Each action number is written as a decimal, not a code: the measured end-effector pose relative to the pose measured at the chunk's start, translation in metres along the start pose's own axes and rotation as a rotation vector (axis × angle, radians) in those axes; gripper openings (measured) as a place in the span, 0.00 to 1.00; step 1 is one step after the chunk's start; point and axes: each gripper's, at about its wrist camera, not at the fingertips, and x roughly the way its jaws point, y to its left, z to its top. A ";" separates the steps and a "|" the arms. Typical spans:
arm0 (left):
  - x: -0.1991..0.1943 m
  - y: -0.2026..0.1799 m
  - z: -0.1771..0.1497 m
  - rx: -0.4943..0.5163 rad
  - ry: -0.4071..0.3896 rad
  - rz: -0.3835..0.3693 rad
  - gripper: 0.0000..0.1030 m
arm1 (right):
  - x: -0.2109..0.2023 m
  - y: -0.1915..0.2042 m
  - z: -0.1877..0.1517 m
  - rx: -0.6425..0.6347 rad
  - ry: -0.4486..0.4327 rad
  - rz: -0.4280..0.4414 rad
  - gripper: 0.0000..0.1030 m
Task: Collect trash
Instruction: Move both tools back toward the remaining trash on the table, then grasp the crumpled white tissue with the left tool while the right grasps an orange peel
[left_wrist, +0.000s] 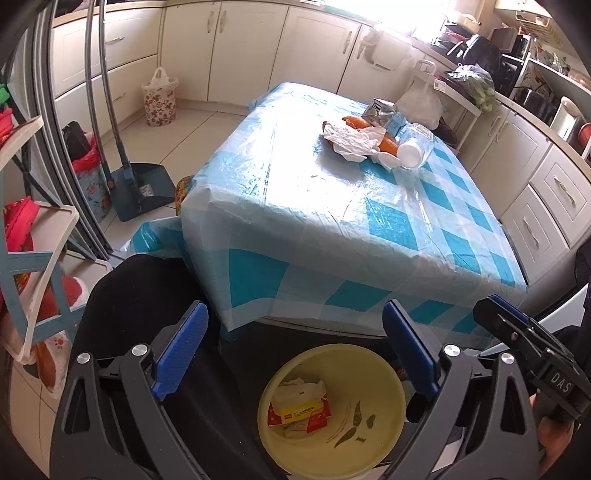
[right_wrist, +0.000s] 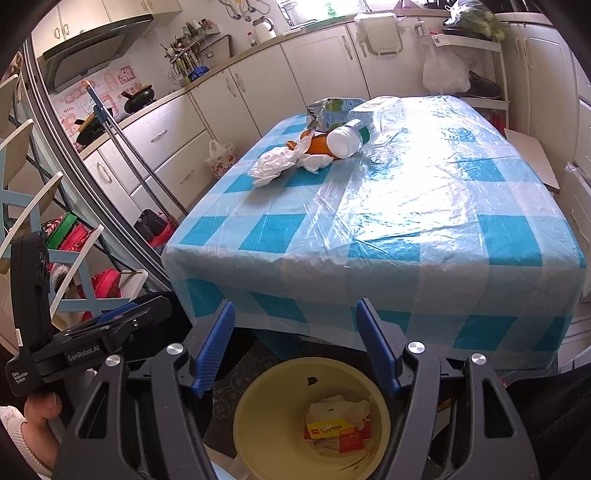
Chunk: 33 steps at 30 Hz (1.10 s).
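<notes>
Both the left gripper (left_wrist: 295, 354) and the right gripper (right_wrist: 295, 347) hang with jaws apart and empty over the yellow bin (left_wrist: 384, 369). The remaining trash pile (left_wrist: 369, 142) lies across the bench (left_wrist: 332, 206), far ahead; the right gripper seems slightly nearer.

We see a round pale-yellow plastic bin (left_wrist: 384, 373) below the table edge holding crumpled tissue and red-yellow wrappers (left_wrist: 300, 408), while crumpled white paper (right_wrist: 275, 164), an orange packet (right_wrist: 318, 144), a tipped white-capped bottle (right_wrist: 345, 139) and a carton (right_wrist: 330, 110) lie clustered on the checked tabletop.
</notes>
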 end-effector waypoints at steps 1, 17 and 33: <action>0.001 0.000 0.000 -0.003 0.002 0.000 0.89 | 0.000 0.000 0.001 -0.003 -0.001 0.000 0.64; 0.019 -0.001 0.053 -0.003 -0.057 -0.032 0.91 | 0.021 0.023 0.091 -0.175 -0.063 0.034 0.64; 0.137 -0.071 0.171 0.219 -0.017 -0.053 0.79 | 0.061 -0.020 0.166 -0.144 -0.127 0.006 0.64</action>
